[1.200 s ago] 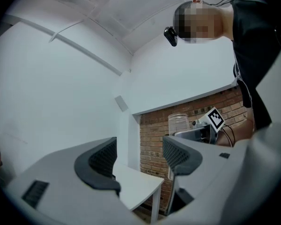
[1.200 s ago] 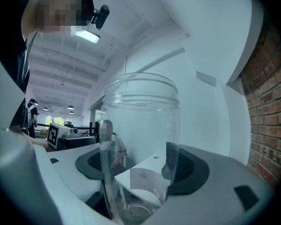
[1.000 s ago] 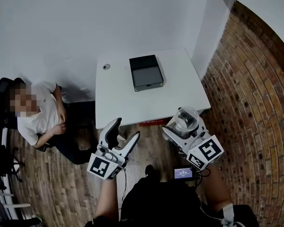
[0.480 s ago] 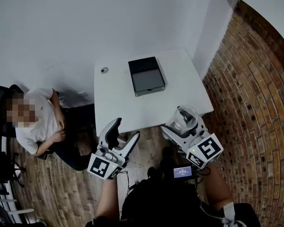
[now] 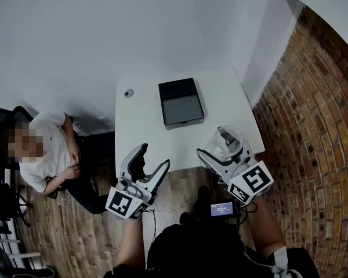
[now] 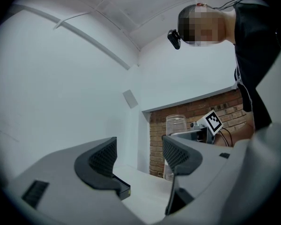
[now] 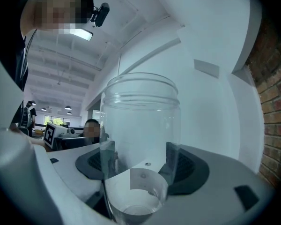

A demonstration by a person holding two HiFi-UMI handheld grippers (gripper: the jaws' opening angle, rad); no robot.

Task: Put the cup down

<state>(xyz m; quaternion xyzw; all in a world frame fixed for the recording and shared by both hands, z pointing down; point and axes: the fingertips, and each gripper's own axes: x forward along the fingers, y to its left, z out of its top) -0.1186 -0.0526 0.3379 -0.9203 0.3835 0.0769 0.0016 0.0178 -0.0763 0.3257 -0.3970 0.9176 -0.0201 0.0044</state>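
Clamped in the right gripper [image 5: 225,150], the cup [image 5: 228,141] has advanced over the desk's [image 5: 145,133] lower-right corner, ready for lowering; the left gripper [image 5: 152,158] gapes empty.

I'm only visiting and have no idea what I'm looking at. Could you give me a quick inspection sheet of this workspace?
Surface: white table, mostly bare.
Job's things: clear cup, upright, held near the table's near right corner.
Clutter: dark box mid-table; small round object near the far left corner.
Grippers: left gripper open, nothing between its fingers; right gripper closed on the cup.
Cables: thin dark leads behind the right gripper.
Surroundings: brick wall on the right, wooden floor, seated person at left.
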